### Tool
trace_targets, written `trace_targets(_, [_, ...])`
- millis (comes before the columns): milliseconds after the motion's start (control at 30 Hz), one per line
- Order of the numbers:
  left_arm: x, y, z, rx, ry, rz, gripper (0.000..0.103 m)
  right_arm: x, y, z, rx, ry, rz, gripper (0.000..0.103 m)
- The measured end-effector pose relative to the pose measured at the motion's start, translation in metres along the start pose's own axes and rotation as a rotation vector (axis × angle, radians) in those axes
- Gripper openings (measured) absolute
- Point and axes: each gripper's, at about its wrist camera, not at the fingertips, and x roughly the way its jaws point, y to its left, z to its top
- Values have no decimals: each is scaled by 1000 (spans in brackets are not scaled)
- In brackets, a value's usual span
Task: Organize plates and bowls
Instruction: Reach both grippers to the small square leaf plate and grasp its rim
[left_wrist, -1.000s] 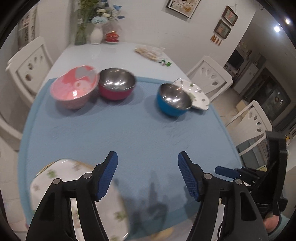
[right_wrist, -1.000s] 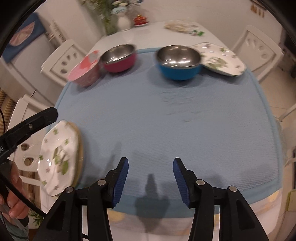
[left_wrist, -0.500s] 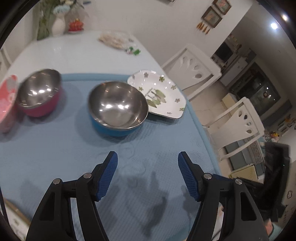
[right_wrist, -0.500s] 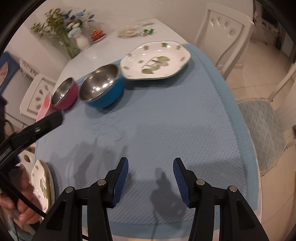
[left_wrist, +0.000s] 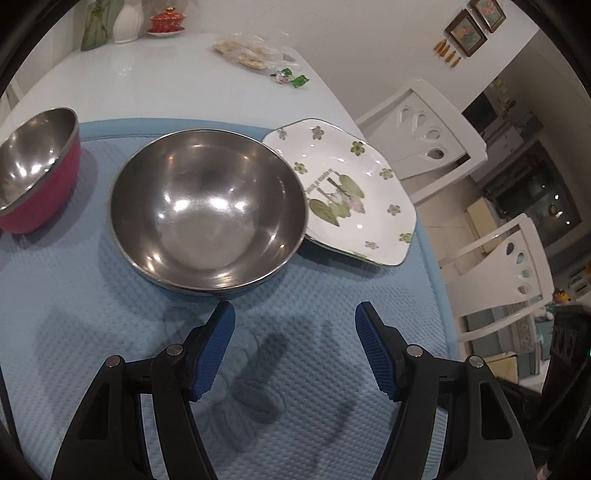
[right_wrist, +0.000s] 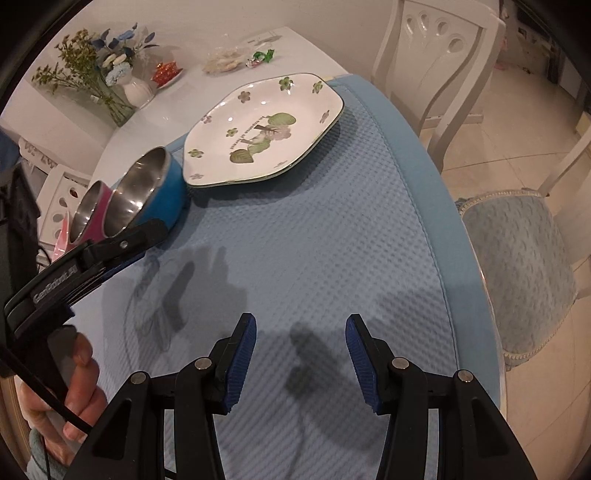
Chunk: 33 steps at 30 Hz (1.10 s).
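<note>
A steel bowl with a blue outside (left_wrist: 208, 214) (right_wrist: 147, 192) sits on the light blue mat (left_wrist: 110, 350) (right_wrist: 332, 240). Its right rim overlaps a white floral plate (left_wrist: 354, 192) (right_wrist: 266, 129). Left of it stands a steel bowl with a red outside (left_wrist: 35, 166) (right_wrist: 90, 218), and a pink bowl's edge (right_wrist: 61, 240) shows behind that. My left gripper (left_wrist: 295, 347) is open and empty, just short of the blue bowl's near rim. My right gripper (right_wrist: 299, 363) is open and empty over bare mat, well short of the plate.
A white vase with flowers (right_wrist: 138, 90), a red lidded cup (left_wrist: 164, 22) and a bag of snacks (left_wrist: 247, 55) stand at the table's far end. White chairs (left_wrist: 439, 140) (right_wrist: 436, 48) line the right side. A hand (right_wrist: 70, 387) holds the left gripper's handle.
Both grippers have swept right and forward along the table. The blue bowl and floral plate have grown large in both views; the plates at the near left have left view. Jaws unchanged.
</note>
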Motion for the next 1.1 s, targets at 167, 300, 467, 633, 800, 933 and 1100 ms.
trace_targets(167, [-25,-16,-6,94,52,-123,66,7,-7,21,20,-22,10,49])
trace_targets(300, [-55,-33,24,167,-28,-159,66,6,-15,45,69,-68,26,49])
trace_targets(467, [-32,-20,110,124,-35,-75,64,10,-15,81,95,-109,34,49])
trace_targets(633, [39,-1,162,56,160,-1,47,32,-21,111,133,-103,44,51])
trace_targets(800, [87,1,181,58,245,36,44,59,-42,130,243,-72,96,51])
trace_targets(933, [115,-5,186,82,331,75,33,68,-50,134,289,-86,149,51])
trace_targets(1100, [129,-12,182,131,356,144,32,72,-46,139,262,-108,145,36])
